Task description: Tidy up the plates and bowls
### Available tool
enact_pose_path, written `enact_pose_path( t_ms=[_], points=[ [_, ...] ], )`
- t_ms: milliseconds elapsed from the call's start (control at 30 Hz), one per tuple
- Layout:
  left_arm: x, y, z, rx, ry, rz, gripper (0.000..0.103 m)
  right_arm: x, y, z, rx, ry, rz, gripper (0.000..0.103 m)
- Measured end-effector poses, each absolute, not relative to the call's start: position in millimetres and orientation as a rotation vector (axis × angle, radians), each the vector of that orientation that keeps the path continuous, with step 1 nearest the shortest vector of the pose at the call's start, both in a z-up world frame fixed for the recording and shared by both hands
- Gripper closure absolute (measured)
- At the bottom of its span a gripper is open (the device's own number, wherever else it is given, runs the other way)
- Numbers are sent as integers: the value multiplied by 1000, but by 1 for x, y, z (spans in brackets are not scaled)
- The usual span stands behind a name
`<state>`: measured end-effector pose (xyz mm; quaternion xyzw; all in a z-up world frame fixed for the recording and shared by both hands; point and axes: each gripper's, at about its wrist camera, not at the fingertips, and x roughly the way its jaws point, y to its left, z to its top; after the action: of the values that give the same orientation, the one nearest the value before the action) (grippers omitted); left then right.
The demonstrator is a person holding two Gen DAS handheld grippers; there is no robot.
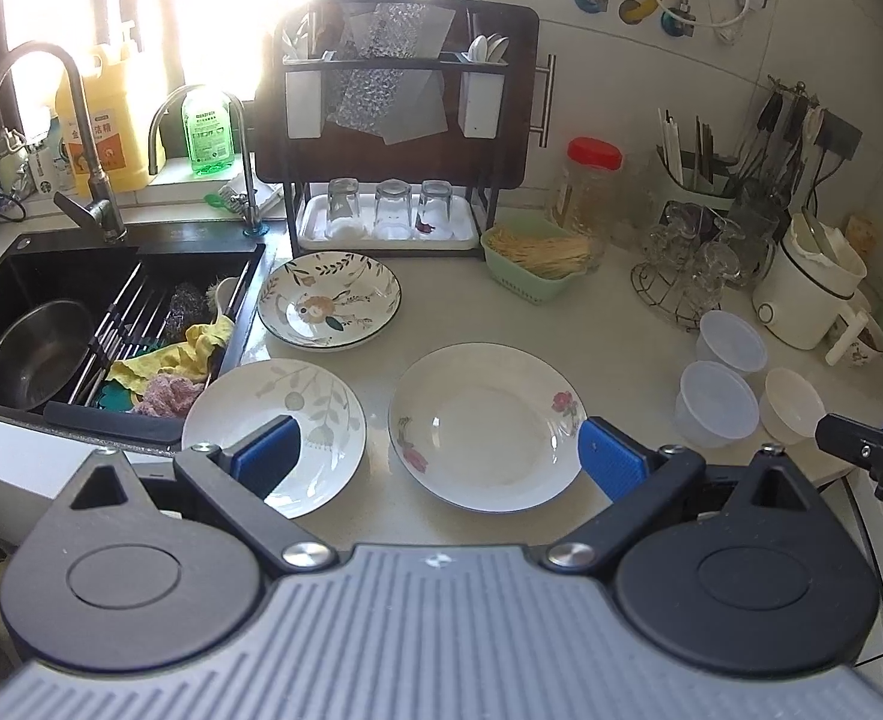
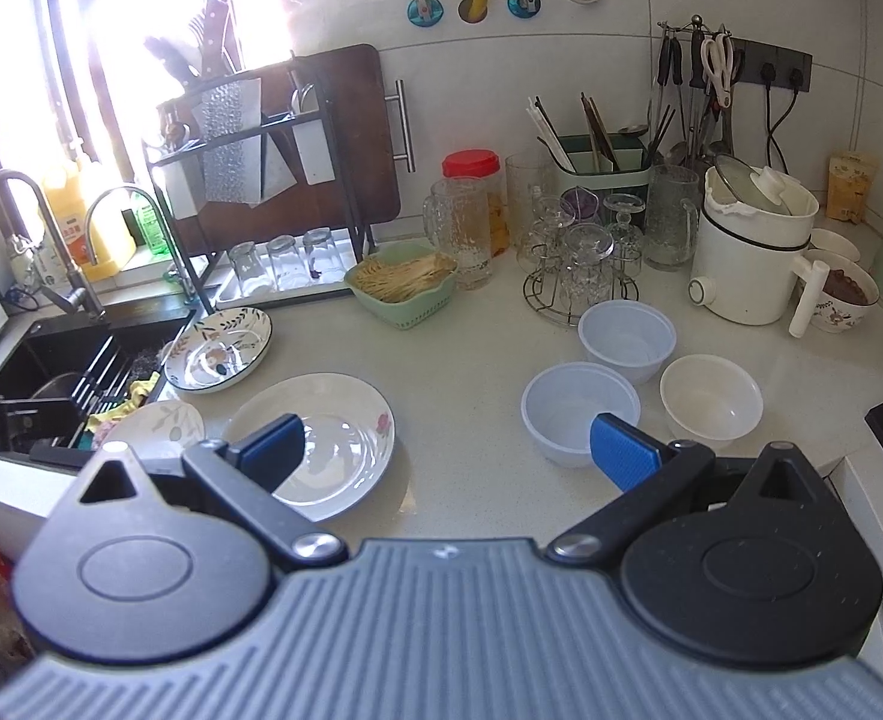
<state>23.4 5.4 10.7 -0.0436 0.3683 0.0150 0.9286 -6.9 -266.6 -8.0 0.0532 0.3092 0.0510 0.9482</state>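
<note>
The window at the upper left of both views is blown out to white, so the bottles on the sill and the knife handles above the dish rack (image 1: 393,138) are hard to read, and the sink (image 1: 81,276) at the left edge is partly cut off, its contents a dark jumble around a steel bowl. No hand or sleeve can be seen behind either tool. The left gripper (image 1: 438,459) hovers low over the near edge of the desk (image 1: 615,324) with its blue fingers (image 1: 612,459) spread wide and holding nothing; one finger covers part of the leaf-print plate (image 1: 297,402), the other overlaps the rim of the rose plate (image 1: 483,423). A deeper floral plate (image 1: 328,300) sits behind them, beside the sink. The right gripper (image 2: 448,450) hangs likewise, fingers apart and empty, framing bare desk between the rose plate at lower left and three bowls at right: two translucent plastic bowls (image 2: 579,408) and a white bowl (image 2: 711,399), close together.
</note>
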Motion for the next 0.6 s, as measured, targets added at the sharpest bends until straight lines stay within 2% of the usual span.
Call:
enact_pose_path(
  t_ms=[600],
  points=[
    [20, 9, 13, -126, 753, 70, 2, -9, -270, -10, 120, 615, 103, 0]
  ],
)
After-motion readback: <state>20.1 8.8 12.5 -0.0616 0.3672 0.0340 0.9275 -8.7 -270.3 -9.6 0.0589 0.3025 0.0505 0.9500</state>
